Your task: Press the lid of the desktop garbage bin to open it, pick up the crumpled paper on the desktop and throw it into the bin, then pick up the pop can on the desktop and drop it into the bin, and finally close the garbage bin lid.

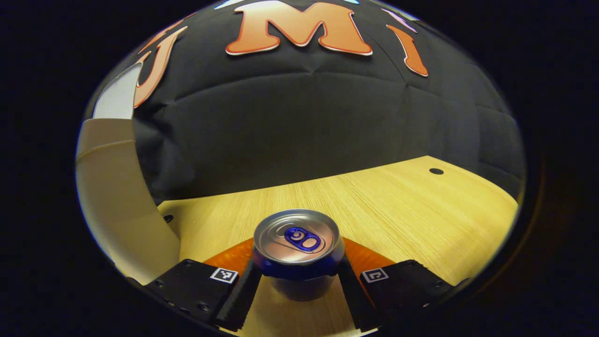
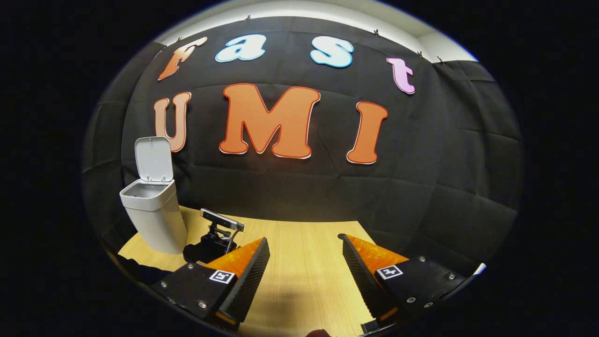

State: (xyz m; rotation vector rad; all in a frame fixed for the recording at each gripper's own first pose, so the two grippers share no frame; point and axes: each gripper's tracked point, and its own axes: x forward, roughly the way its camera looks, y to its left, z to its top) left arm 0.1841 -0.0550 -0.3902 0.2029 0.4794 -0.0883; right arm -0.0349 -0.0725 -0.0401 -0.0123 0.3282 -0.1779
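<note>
In the left gripper view, the left claw has the can standing upright between its two fingers, one finger on each side of the can's body just under the rim; both appear to press on it, so I judge the claw closed on the can. The can's long axis runs straight up, its silver top and pull tab facing the camera, and its base seems to rest on or just above the counter; I cannot tell which. Off to the left of that view, close by, rises the pale curved wall of the bin, so the can lies right of the bin and near it, and the coming move looks like a lift and a swing leftward over the opening. In the right gripper view, the right claw stands wide with bare wood between its fingers, holding nothing. Farther off on its left, the bin stands on the far left part of the counter with its lid tipped upright and the mouth open. Just beside the bin's foot a dark device, likely the other gripper's camera mount, is visible. The left claw is clearly the nearer one to the bin. No crumpled paper is on the counter, so it is probably already inside.
</note>
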